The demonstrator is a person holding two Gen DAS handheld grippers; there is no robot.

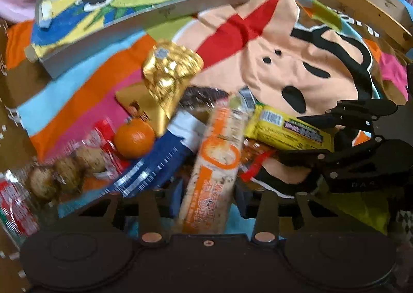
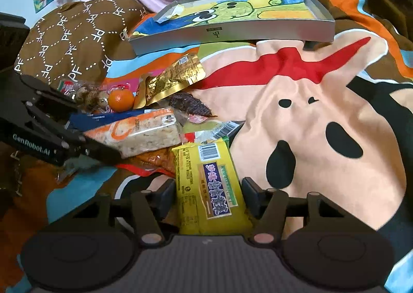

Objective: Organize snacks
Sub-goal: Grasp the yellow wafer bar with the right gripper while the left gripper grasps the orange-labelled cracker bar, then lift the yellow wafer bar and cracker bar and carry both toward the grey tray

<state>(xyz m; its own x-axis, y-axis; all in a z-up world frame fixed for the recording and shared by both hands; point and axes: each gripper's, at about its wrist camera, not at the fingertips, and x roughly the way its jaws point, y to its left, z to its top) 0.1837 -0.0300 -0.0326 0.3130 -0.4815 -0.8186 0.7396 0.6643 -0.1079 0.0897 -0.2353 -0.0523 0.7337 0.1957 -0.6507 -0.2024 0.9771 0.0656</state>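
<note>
Snacks piled on the cartoon blanket [image 2: 296, 112], tray [image 2: 232, 32] at its far edge. Left gripper [image 1: 210, 197] pinches the rice bar [image 1: 216, 164] mid-pile. Right gripper [image 2: 209, 189] straddles the yellow pack [image 2: 206, 184], left pad touching, right pad clear.

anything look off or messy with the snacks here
Yes: the snacks lie in a loose overlapping heap on the cartoon blanket, an orange among the packets, while the tray behind sits tilted and holds no snacks.
</note>
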